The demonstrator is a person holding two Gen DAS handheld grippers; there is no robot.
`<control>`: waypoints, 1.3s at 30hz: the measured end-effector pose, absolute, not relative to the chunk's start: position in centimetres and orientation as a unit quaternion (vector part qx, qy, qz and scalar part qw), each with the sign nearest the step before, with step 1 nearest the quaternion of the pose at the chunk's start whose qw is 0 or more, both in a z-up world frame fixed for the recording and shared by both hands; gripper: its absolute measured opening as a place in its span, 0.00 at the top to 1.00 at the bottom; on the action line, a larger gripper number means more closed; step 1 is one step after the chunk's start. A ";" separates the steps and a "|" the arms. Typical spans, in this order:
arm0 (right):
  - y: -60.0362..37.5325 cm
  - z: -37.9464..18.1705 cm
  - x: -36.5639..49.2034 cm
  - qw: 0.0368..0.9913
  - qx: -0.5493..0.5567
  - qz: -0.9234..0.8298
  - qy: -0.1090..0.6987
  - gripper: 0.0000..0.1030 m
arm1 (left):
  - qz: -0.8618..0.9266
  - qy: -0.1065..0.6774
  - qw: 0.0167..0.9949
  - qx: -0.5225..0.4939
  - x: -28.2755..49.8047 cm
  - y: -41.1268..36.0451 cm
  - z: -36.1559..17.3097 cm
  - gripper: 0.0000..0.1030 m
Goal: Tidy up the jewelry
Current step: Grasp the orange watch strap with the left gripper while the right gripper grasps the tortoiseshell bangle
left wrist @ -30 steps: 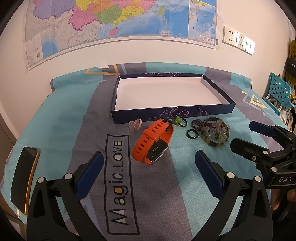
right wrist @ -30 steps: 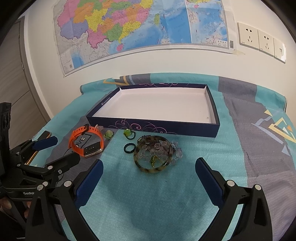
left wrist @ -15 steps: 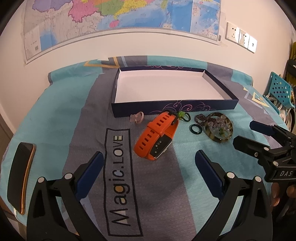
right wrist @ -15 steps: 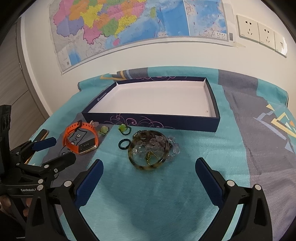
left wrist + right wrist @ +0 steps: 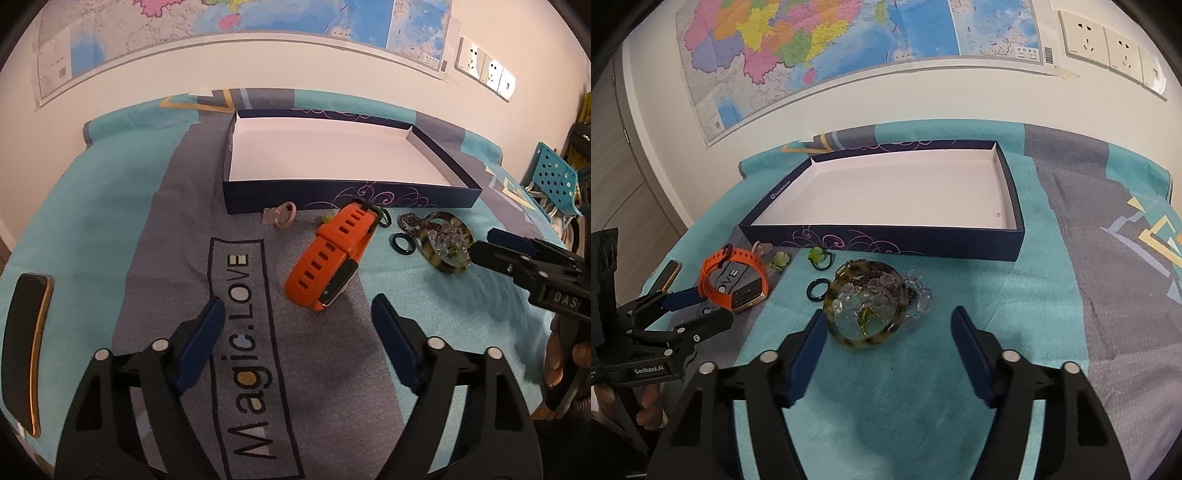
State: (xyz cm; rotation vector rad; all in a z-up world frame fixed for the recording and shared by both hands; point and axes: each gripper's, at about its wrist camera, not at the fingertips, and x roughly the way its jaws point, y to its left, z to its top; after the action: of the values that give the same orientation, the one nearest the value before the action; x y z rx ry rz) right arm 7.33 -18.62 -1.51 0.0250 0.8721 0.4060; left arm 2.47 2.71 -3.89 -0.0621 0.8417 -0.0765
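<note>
Both grippers lower and nearer jewelry than a second ago; jaws of each just been closing, nothing between them. Left gripper (image 5: pixel 297 319) spread, gap empty, just short of orange watch (image 5: pixel 332 258). Right gripper (image 5: pixel 888 330) spread, gap empty, left finger (image 5: pixel 809 354) just beside tortoiseshell bangle (image 5: pixel 866 308). Watch on its side on teal-grey cloth (image 5: pixel 960 369), strap looped, face toward gripper. Bangle encircles clear beads; dark ring (image 5: pixel 817 290) beside it. All in front of navy box (image 5: pixel 886 242), interior white.
</note>
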 end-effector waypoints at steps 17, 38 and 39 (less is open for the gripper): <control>-18.8 -1.8 9.4 0.877 0.008 0.190 0.441 0.78 | -0.075 0.424 0.901 -0.051 3.9 4.1 -4.1 0.76; -17.9 -1.5 9.8 0.874 -0.028 0.196 0.444 0.95 | -0.087 0.416 0.905 -0.025 4.7 4.1 -3.6 0.92; -18.0 -1.4 9.8 0.873 -0.022 0.199 0.444 0.95 | -0.088 0.418 0.904 -0.028 4.6 4.2 -3.5 0.92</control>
State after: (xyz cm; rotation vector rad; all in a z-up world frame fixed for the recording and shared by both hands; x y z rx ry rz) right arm 9.78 -18.04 -1.44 -0.0467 0.9280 0.4157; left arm 4.64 4.18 -3.51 -0.0576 0.8629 -0.1817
